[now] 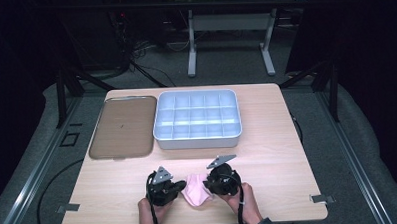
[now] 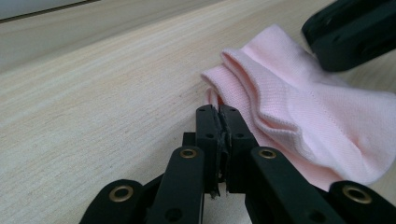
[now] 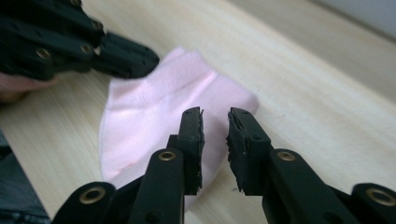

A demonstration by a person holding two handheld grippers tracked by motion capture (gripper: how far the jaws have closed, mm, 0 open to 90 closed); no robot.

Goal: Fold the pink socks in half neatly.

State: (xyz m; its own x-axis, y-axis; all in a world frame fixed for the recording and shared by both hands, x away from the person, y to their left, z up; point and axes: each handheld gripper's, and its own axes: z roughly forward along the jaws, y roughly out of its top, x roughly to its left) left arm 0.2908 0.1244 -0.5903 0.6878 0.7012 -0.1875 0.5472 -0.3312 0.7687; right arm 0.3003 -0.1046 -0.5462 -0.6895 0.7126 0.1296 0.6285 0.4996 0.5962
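sock (image 1: 196, 190) between tools, lid (image 1: 123, 127) left of organizer (image 1: 197, 120)

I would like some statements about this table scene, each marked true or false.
1. The pink sock lies between the left gripper and the right gripper. True.
2. The left gripper's jaws stand wide apart. False: they are shut at the sock's edge.
3. The white divided tray holds several socks. False: its compartments are empty.
4. A brown lid lies left of the tray. True.
5. The right gripper's jaws show a gap. True.
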